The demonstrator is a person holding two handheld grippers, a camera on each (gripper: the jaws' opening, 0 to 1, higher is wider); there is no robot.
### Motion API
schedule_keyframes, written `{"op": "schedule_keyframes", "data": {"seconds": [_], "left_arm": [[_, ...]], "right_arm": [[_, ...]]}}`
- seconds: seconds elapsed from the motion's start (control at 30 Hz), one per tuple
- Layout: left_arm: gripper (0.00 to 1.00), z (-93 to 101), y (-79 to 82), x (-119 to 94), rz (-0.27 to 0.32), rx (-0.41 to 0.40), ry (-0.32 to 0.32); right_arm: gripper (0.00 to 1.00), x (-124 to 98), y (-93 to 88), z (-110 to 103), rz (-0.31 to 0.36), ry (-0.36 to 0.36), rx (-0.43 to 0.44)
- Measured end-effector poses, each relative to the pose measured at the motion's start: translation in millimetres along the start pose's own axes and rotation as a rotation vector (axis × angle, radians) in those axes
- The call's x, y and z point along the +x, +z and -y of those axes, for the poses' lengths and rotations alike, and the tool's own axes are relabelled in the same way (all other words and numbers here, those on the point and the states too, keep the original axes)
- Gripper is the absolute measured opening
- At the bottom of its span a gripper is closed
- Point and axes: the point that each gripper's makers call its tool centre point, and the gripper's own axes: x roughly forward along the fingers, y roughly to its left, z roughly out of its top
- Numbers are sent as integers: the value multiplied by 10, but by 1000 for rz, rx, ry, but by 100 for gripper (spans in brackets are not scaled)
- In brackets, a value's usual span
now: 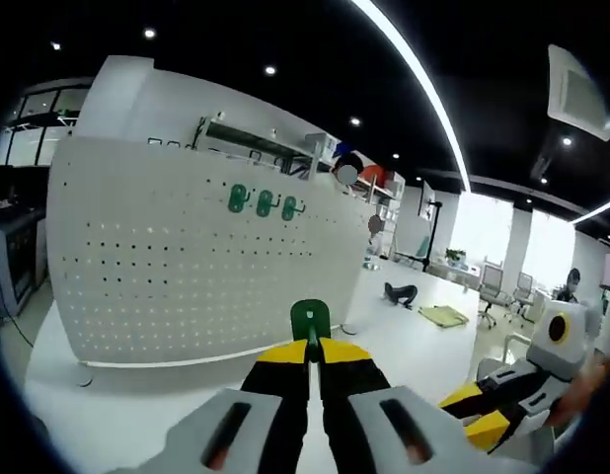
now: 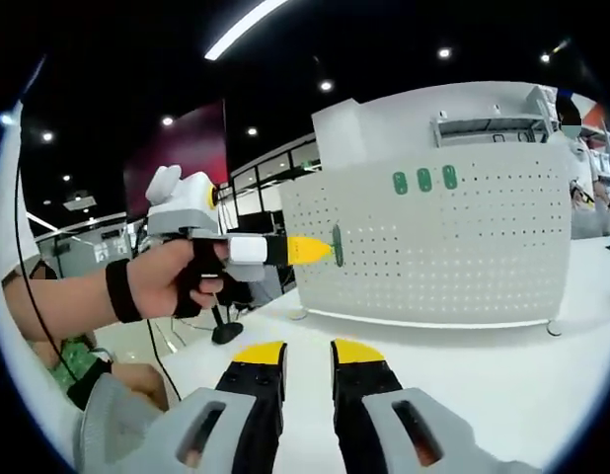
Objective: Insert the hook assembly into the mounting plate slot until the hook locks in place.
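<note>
The white pegboard mounting plate [image 1: 187, 267] stands upright on the white table, with three green hooks [image 1: 265, 202] hung in a row near its top. My left gripper [image 1: 311, 351] is shut on a green hook assembly [image 1: 310, 320], held in the air short of the board's right part. From the right gripper view, a hand holds the left gripper [image 2: 320, 250] level, and the green hook [image 2: 337, 247] at its tip faces the pegboard's [image 2: 463, 247] left edge, close to it; whether they touch is unclear. My right gripper [image 2: 307, 354] is open and empty, low over the table.
The pegboard rests on small feet [image 2: 553, 328] on the white table [image 2: 502, 385]. A black object [image 1: 400, 293] and a yellow-green cloth [image 1: 443, 315] lie farther back on the table. Office chairs [image 1: 495, 291] stand beyond. The right gripper [image 1: 488, 410] sits at the lower right of the left gripper view.
</note>
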Motion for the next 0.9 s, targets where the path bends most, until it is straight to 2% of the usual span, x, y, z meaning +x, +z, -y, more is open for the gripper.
{"op": "schedule_keyframes", "data": {"seconds": [0.1, 0.3, 0.5, 0.6, 0.83, 0.9], "left_arm": [[2, -48, 23, 55, -13, -1, 17], [2, -125, 100, 134, -7, 21, 49], [2, -253, 222, 197, 7, 36, 106], [2, -314, 292, 219, 34, 52, 136], [2, -440, 418, 266, 61, 34, 204], [2, -441, 449, 293, 64, 64, 215]], "right_arm": [[20, -29, 21, 28, 8, -9, -1], [31, -44, 7, 44, 4, -15, -10], [32, -46, 9, 62, 8, -21, -3], [34, -40, -19, 70, -1, -14, 10], [36, -35, -40, 45, -4, -13, -7], [38, -40, -41, 55, -2, -16, -10]]}}
